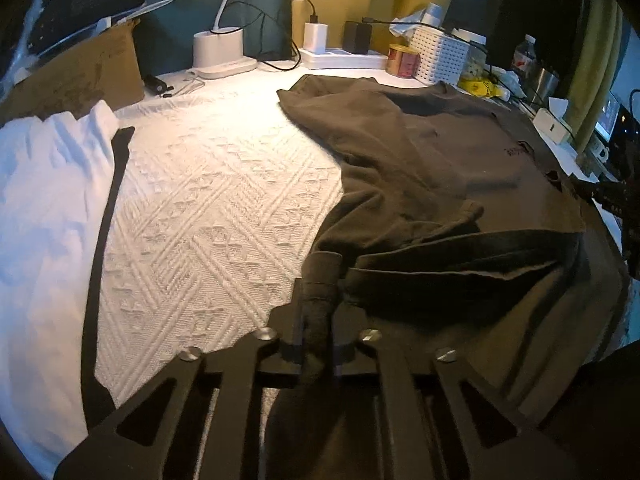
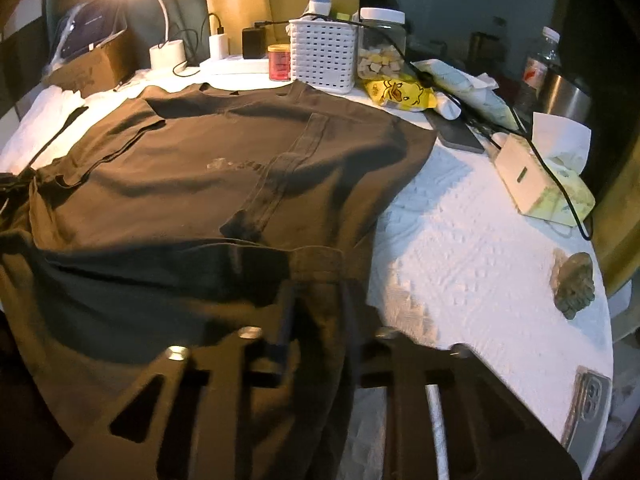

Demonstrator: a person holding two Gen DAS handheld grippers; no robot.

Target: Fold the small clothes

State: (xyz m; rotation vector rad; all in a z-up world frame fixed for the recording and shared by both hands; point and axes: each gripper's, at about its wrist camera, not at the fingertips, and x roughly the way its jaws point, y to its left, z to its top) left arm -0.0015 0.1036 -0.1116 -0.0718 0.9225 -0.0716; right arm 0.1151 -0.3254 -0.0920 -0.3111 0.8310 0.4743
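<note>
**Both claws pinched on the near hem of a brown T-shirt**

A dark brown T-shirt point(image 2: 224, 160) of soft, matte cotton lies on a table covered by a white cloth point(image 1: 208, 216) woven in raised diamonds and zigzags. Its long axis runs from the near edge of the tabletop toward the far edge, where the collar end lies just short of a white slotted basket point(image 2: 323, 56) and a red tin point(image 2: 279, 62). One sleeve points off toward the far left; the near part is folded over on itself, giving a darker, creased band across the width.

The left gripper point(image 1: 318, 312) is nearly closed, its black flat fingers clamping a bunched fold of the shirt's hem at the near edge. The right gripper point(image 2: 316, 300) is likewise pinched on a gathered tuck of the same hem, farther toward the right side of the table.

A white garment point(image 1: 44, 208) with a dark strip along its edge lies rumpled at the left edge. On the right stand a tissue box point(image 2: 536, 184) and a yellow duck-print packet point(image 2: 400, 94).
</note>
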